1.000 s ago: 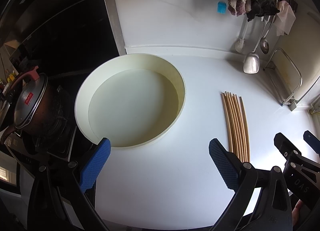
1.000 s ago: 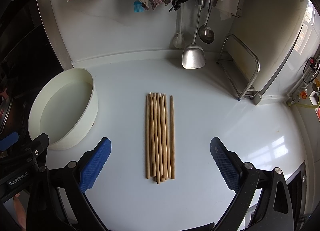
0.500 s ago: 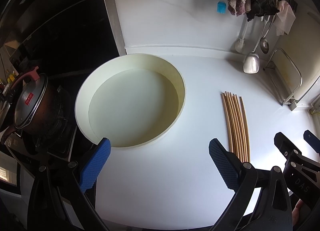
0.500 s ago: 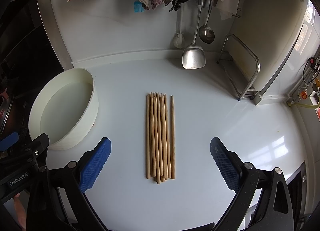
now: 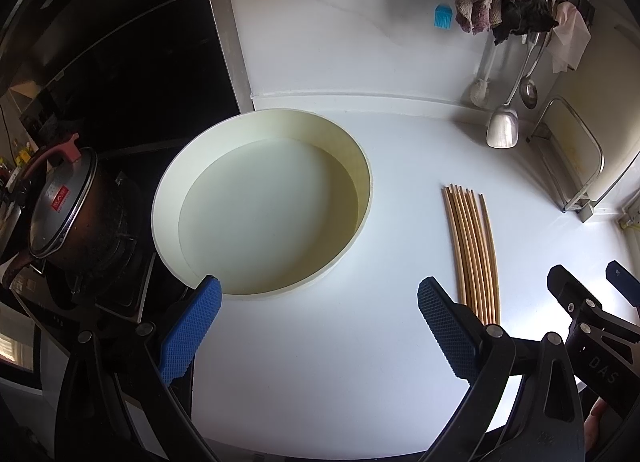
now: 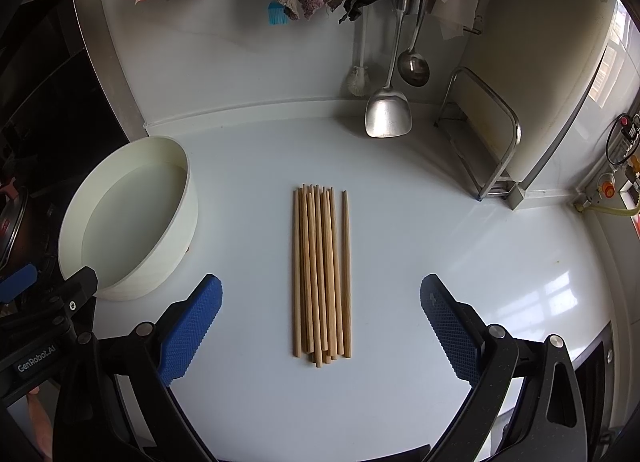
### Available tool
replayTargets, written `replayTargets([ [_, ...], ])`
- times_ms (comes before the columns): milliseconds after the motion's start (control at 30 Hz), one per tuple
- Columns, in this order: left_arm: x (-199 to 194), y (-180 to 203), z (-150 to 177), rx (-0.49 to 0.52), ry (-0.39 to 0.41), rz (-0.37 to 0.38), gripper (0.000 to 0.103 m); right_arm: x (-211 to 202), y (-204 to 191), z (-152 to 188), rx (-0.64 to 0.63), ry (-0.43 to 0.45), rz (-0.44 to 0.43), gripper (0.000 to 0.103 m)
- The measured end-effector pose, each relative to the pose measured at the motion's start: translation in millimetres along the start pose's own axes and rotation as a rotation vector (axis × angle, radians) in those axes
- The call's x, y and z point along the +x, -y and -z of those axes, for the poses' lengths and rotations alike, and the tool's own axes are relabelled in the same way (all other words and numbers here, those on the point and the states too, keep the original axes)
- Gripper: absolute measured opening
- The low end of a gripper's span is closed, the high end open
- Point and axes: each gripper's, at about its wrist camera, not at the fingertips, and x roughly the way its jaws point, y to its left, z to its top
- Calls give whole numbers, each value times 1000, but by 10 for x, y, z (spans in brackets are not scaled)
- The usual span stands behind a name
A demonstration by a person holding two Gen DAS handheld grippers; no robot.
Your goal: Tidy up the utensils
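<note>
Several wooden chopsticks [image 6: 320,274] lie side by side in a bundle on the white counter, pointing away from me; they also show in the left wrist view [image 5: 474,254]. A round cream basin [image 5: 260,197] stands empty to their left, also in the right wrist view [image 6: 128,217]. My right gripper [image 6: 320,326] is open and empty, hovering over the near ends of the chopsticks. My left gripper [image 5: 320,326] is open and empty, in front of the basin, left of the chopsticks.
A dark pot with a lid [image 5: 64,213] sits on the stove at far left. A metal spatula [image 6: 387,109], ladle [image 6: 414,65] and brush [image 6: 358,79] hang at the back wall under cloths. A metal rack [image 6: 488,149] holds a cutting board at right.
</note>
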Motion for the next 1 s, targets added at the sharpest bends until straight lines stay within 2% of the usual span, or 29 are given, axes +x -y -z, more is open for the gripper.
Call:
replayTargets([
  [533,9,-18,13,2,-8,5,97,-3,30,22,5,3,-10,95],
  [567,-31,-81,69,3,-13,8,97,1,63,38,13,3,-13,95],
  [800,62,200,210,30,-30,52,97,80,468,192,79,18,-34,95],
  [1000,375,515,293,46,-42,123,97,322,864,405,88,20,-66,95],
])
